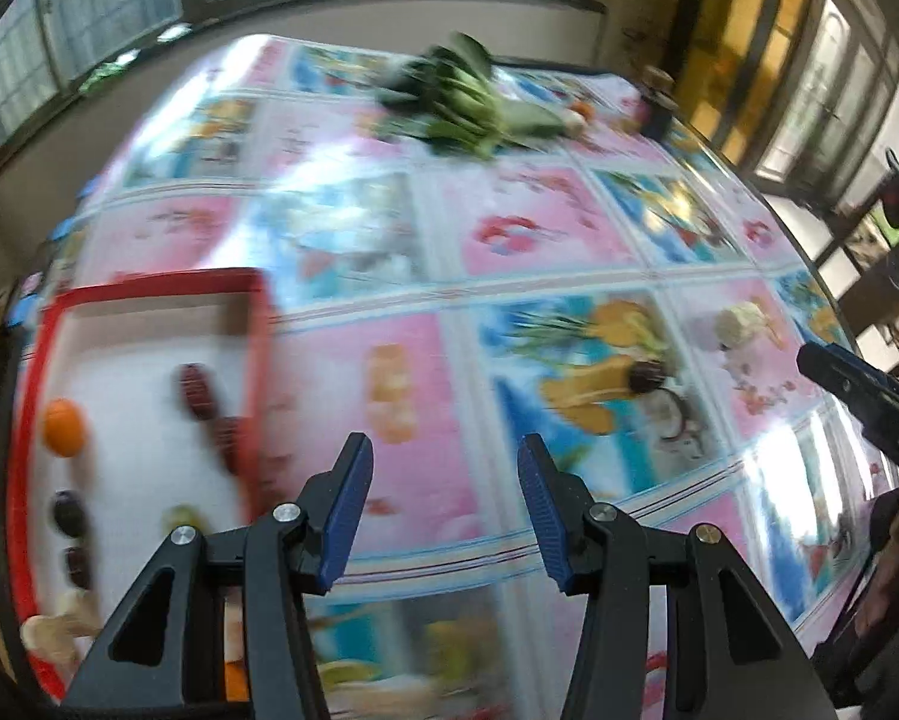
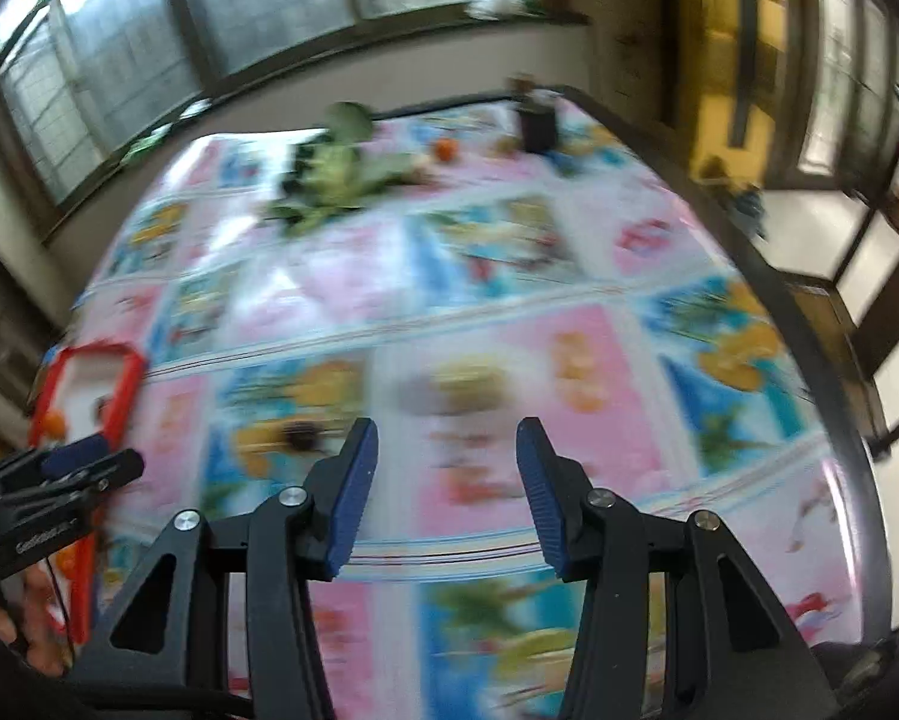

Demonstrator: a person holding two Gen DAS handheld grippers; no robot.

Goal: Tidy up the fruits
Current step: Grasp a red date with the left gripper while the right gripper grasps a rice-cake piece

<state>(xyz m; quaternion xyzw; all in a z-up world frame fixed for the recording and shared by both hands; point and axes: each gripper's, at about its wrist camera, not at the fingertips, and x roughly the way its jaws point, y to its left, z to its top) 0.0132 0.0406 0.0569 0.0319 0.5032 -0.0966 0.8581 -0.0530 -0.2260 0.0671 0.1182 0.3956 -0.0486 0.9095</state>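
Left wrist, left tongs: spread wide, holding nothing, above the tabletop.
Left wrist, around: leafy greens at the far edge; a dark fruit lies loose to the right.
Left wrist, tray: red-rimmed, holding an orange and dark fruits.
Right wrist, right tongs: wide apart, empty.
Right wrist, around: blurred yellowish fruit ahead; tray far left.

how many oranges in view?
2 clear ones: one orange in the red tray, one orange at the table's far end by the greens. Blur and the tongs may hide more.
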